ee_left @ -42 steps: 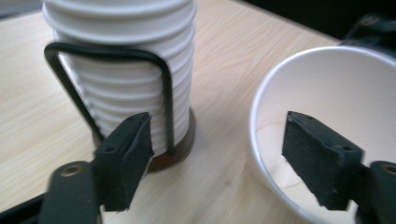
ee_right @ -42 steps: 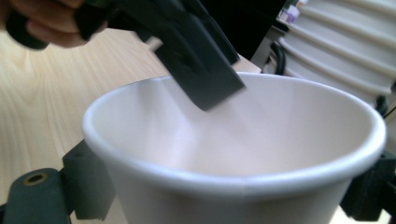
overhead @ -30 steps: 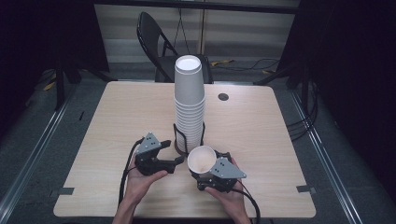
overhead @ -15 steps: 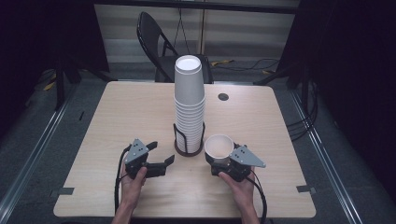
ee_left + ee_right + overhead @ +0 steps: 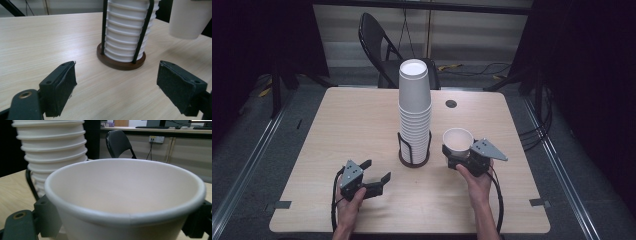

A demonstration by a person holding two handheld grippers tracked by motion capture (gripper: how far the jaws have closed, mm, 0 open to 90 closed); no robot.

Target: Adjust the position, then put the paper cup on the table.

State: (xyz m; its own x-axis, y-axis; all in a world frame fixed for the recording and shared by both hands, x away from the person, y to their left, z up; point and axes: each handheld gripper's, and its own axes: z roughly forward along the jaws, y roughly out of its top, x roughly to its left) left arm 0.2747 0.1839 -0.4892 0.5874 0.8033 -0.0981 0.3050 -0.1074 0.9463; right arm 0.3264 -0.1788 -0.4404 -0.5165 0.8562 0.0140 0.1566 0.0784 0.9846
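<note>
Your pale wood-grain table (image 5: 362, 120) carries a tall stack of ribbed white paper cups (image 5: 414, 112) in a black wire holder on a round brown base. Right of it, your right gripper (image 5: 462, 157) clamps one smooth, rolled-rim cup (image 5: 458, 141) upright. Your left gripper (image 5: 374, 176) has just spread wide, holding nothing.

Left hand-held gripper (image 5: 374, 176) gapes wide; right hand-held gripper (image 5: 458, 156) is clamped.
</note>
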